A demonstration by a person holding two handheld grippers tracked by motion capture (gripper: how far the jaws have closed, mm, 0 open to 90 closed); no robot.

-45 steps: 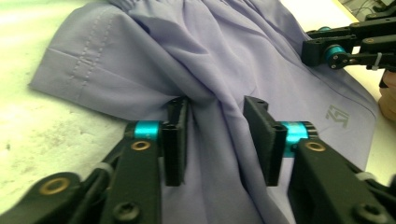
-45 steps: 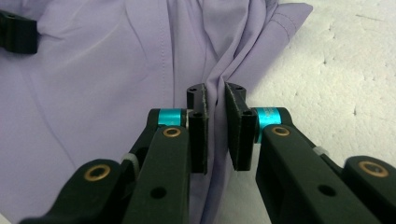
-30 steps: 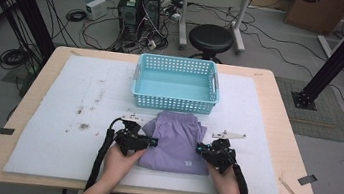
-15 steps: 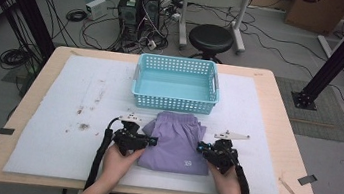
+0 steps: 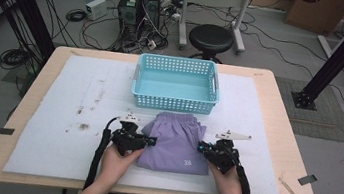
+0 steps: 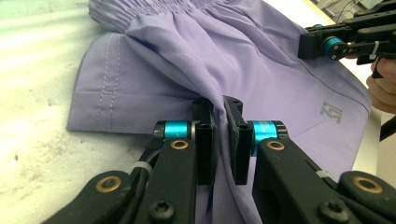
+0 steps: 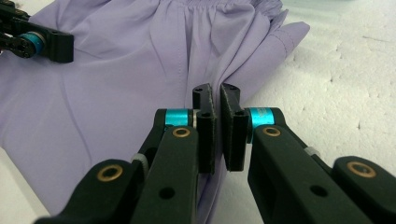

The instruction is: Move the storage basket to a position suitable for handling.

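Observation:
Folded lilac shorts (image 5: 176, 143) lie on the white foam mat, just in front of the blue basket (image 5: 177, 83). My left gripper (image 5: 148, 141) is at their left edge, shut on a pinched fold of the shorts (image 6: 261, 79); the cloth runs between the jaws of the left gripper (image 6: 223, 109). My right gripper (image 5: 202, 147) holds the right edge the same way: in the right gripper view a ridge of the lilac shorts (image 7: 140, 70) is clamped between the jaws of the right gripper (image 7: 215, 95). The elastic waistband faces the basket.
The basket stands empty at the middle back of the mat (image 5: 57, 112). Small dark stains mark the mat at the left. A wooden stick (image 5: 290, 190) lies near the table's right front corner. A stool and computer boxes stand on the floor behind the table.
Both grippers have stayed at the shorts' two side edges. Nothing has visibly moved.

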